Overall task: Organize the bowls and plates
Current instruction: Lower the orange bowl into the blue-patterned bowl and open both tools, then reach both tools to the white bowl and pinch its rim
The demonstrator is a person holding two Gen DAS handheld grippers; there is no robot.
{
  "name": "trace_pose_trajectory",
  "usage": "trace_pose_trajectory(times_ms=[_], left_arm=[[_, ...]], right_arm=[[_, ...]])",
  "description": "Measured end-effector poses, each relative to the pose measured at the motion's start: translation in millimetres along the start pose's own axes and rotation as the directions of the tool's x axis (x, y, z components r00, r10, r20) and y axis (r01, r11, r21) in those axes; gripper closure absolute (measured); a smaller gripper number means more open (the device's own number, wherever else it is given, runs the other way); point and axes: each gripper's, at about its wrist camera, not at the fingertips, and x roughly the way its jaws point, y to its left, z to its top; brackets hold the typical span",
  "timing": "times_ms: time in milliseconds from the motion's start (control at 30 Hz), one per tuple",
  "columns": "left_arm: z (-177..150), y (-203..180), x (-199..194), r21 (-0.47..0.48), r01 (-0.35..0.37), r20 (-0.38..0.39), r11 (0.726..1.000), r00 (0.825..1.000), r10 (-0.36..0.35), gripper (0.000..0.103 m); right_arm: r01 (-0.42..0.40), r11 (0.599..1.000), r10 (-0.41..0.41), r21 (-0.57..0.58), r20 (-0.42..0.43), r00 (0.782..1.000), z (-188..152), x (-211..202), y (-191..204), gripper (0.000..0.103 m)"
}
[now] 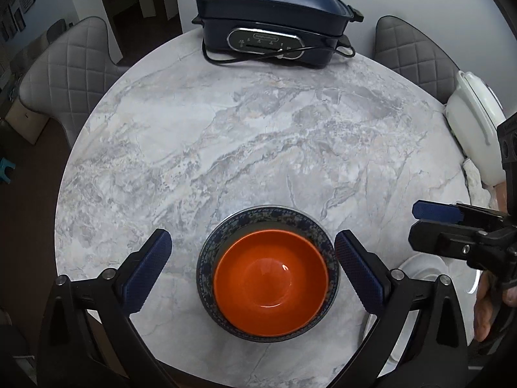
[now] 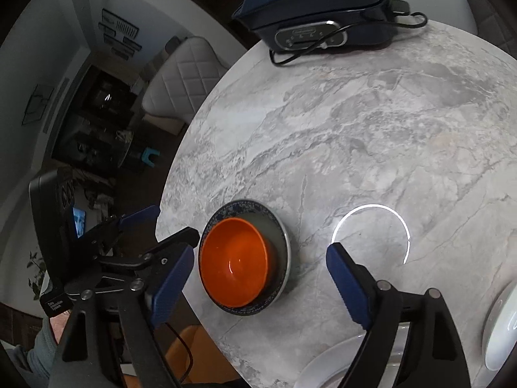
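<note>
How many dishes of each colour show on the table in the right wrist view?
Orange bowl: 1
Blue patterned bowl: 1
White dishes, both cut off at the picture's edge: 2
Total: 4

Round grey marble table (image 1: 226,129), blue patterned bowl (image 1: 210,255), navy electric cooker (image 1: 271,22), white plates (image 2: 326,365), white dish (image 1: 468,119)

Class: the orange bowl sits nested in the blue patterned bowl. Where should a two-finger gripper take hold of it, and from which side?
Grip the orange bowl by its rim, coming from above with one finger inside and one outside. It sits off-centre in the blue patterned bowl, so take the far side, where the gap is widest.
</note>
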Motion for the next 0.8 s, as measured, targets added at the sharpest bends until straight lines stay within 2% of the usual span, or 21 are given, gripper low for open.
trace_pose_trajectory(times_ms=[200, 433, 667, 800], left_arm=[[20, -49, -5, 0.075, 0.015, 0.023, 0.997, 1.000, -0.016, 0.001], [39, -132, 20, 0.213, 0.039, -0.039, 0.976, 0.999, -0.032, 0.001], [50, -213, 61, 0.293, 0.142, -0.125, 0.946, 0.986, -0.109, 0.001], [50, -260, 88, 0.357, 0.190, -0.184, 0.915, 0.974, -0.131, 0.002]], right_arm=[[0.035, 0.993, -0.045, 0.109, 0.086, 0.995, -7, -53, -47, 0.017], [0.084, 0.965, -0.132, 0.247, 0.183, 0.974, -39, -120, -121, 0.017], [0.127, 0.903, -0.237, 0.410, 0.231, 0.943, -85, -180, -197, 0.017], [0.153, 0.855, -0.286, 0.495, 0.205, 0.936, -109, -196, -235, 0.017]])
